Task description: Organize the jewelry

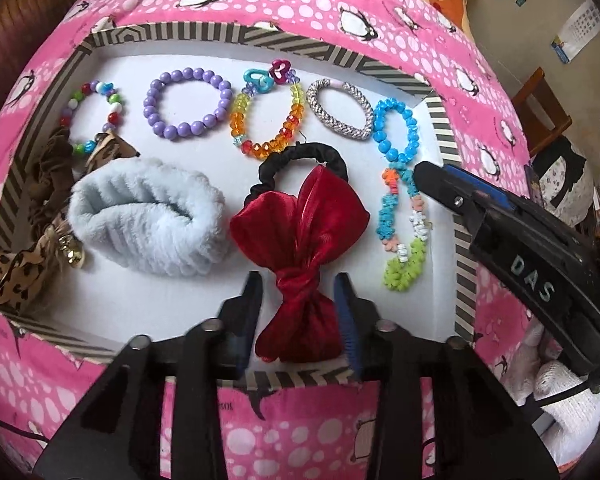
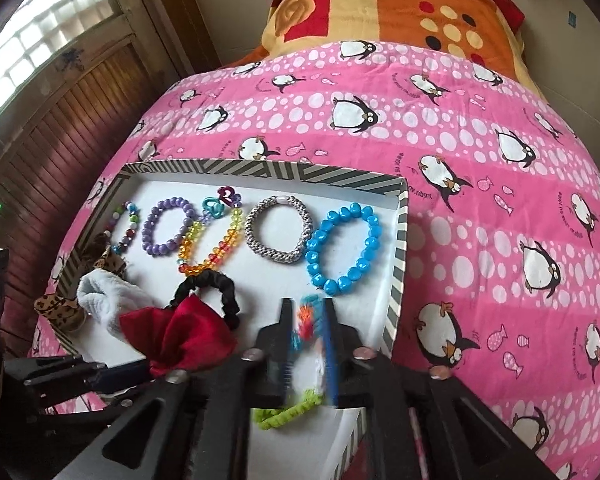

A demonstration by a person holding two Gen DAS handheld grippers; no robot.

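Note:
A shallow striped box [image 1: 236, 36] with a white floor lies on the pink bed cover. Its back row holds beaded bracelets: multicolour [image 1: 90, 116], purple [image 1: 186, 102], rainbow crystal [image 1: 266, 120], silver woven [image 1: 340, 108] and blue [image 1: 394, 130]. In front lie a fluffy pale blue scrunchie [image 1: 148, 220], a red bow on a black scrunchie [image 1: 300, 232] and a multicolour flower-bead bracelet [image 1: 402, 232]. My left gripper [image 1: 298, 292] is open, its jaws either side of the red bow. My right gripper [image 2: 306, 320] stands over the flower-bead bracelet [image 2: 288, 412], jaws open around it.
A leopard-print hair tie with gold bells [image 1: 32, 252] hangs over the box's left wall. An orange patterned blanket [image 2: 400, 8] lies at the far end of the bed. A wooden panel and window [image 2: 40, 60] are to the left.

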